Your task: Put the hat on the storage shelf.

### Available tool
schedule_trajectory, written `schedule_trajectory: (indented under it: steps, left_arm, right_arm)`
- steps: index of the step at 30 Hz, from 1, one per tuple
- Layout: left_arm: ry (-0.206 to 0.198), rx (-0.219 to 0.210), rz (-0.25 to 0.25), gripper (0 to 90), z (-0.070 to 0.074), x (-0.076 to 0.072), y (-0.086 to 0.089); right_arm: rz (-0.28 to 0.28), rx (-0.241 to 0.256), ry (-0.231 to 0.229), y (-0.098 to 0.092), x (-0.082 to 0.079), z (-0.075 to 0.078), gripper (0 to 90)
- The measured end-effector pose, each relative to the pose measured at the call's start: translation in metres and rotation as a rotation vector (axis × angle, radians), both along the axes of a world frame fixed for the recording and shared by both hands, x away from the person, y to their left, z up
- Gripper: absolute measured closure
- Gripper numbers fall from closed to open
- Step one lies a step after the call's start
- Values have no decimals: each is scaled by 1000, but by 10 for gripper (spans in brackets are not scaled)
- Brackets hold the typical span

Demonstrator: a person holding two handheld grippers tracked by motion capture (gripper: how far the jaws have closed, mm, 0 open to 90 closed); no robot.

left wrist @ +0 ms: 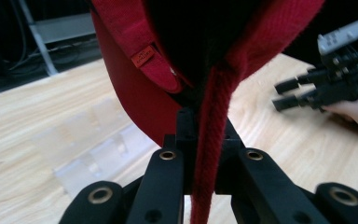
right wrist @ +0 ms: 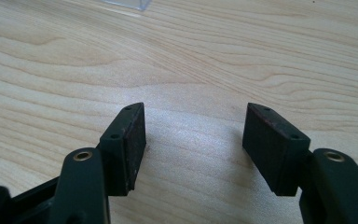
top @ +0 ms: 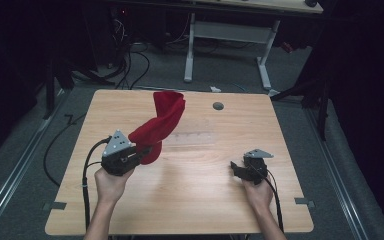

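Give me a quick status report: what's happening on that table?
Left gripper shut on red hat, lifted off table. Right gripper open, holding nothing. Clear plastic stand beneath hat.

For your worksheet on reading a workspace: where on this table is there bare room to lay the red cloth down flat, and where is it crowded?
Bare wood lies between the left tool and the right tool, and along the near edge of the table. It is crowded at the middle back, where the red cloth hangs over a clear plastic holder.
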State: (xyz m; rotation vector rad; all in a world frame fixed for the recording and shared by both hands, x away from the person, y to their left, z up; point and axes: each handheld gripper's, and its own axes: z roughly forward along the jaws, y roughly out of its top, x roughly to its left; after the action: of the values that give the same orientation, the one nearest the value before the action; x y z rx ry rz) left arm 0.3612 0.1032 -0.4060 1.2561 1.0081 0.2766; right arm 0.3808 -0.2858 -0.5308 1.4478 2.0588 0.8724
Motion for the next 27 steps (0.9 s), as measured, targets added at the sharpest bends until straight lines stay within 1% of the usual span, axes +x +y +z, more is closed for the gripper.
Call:
schedule_trajectory:
  steps: [1, 5, 7, 11, 12, 16, 21, 23, 27]
  left_arm:
    - [0, 0, 0, 846, 0, 0, 0]
    - [-11, -47, 31, 846, 8, 7, 8]
    - [-15, -51, 34, 846, 9, 10, 9]
    - [-21, -57, 50, 846, 13, 19, 11]
    - [-26, -56, 59, 846, 13, 24, 12]
    - [-24, -71, 72, 846, 12, 30, 15]
    - [-23, -86, 108, 846, 10, 42, 22]
    - [-23, -83, 113, 846, 9, 44, 23]
    - [-16, -78, 141, 845, 4, 53, 26]
  right_arm:
    - [0, 0, 0, 0, 0, 0, 396]
    - [0, 1, 1, 0, 0, 0, 393]
    - [0, 0, 1, 0, 0, 0, 392]
    - [2, 0, 1, 0, 0, 0, 388]
    - [1, 0, 2, 0, 0, 0, 388]
    - [1, 0, 2, 0, 0, 0, 388]
    - [0, 1, 2, 0, 0, 0, 388]
    - [1, 1, 1, 0, 0, 0, 388]
    - [0, 1, 2, 1, 0, 0, 386]
